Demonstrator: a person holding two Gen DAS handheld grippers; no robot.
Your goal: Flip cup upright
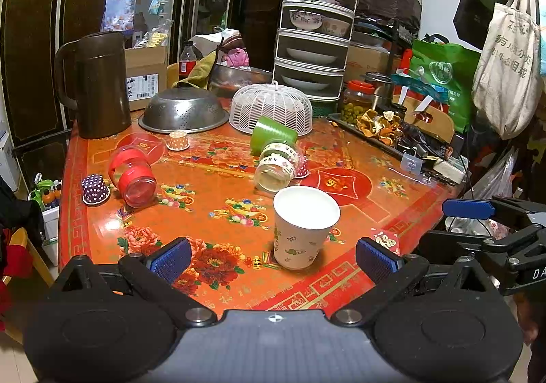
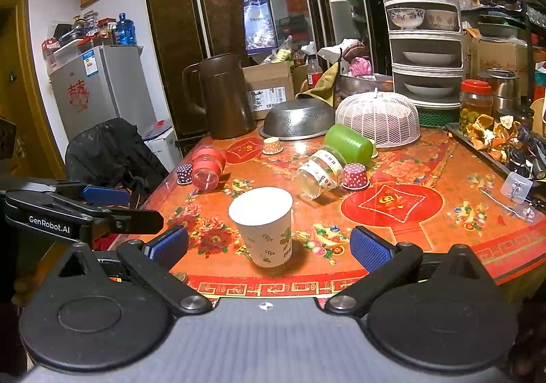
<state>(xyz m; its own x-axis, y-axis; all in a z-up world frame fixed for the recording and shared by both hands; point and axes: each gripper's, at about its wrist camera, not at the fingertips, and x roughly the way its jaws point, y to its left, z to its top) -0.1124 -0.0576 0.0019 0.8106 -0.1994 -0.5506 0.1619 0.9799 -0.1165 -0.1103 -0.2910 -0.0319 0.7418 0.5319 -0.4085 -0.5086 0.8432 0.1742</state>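
Observation:
A white paper cup (image 1: 302, 227) with a leaf print stands upright, mouth up, near the front edge of the red patterned table (image 1: 211, 192); it also shows in the right wrist view (image 2: 266, 227). My left gripper (image 1: 274, 258) is open and empty, its blue pads either side of the cup and a little short of it. My right gripper (image 2: 269, 248) is open and empty, just in front of the cup. A green cup (image 1: 273, 135) lies on its side further back, also in the right view (image 2: 348, 144).
A clear jar (image 1: 278, 164) and a red-banded jar (image 1: 133, 176) lie on their sides. Small dotted paper cups (image 1: 95, 190), a metal colander (image 1: 184, 110), a white mesh cover (image 1: 273, 106), a brown pitcher (image 1: 95, 84) and a tray of peels (image 1: 382, 127) stand around.

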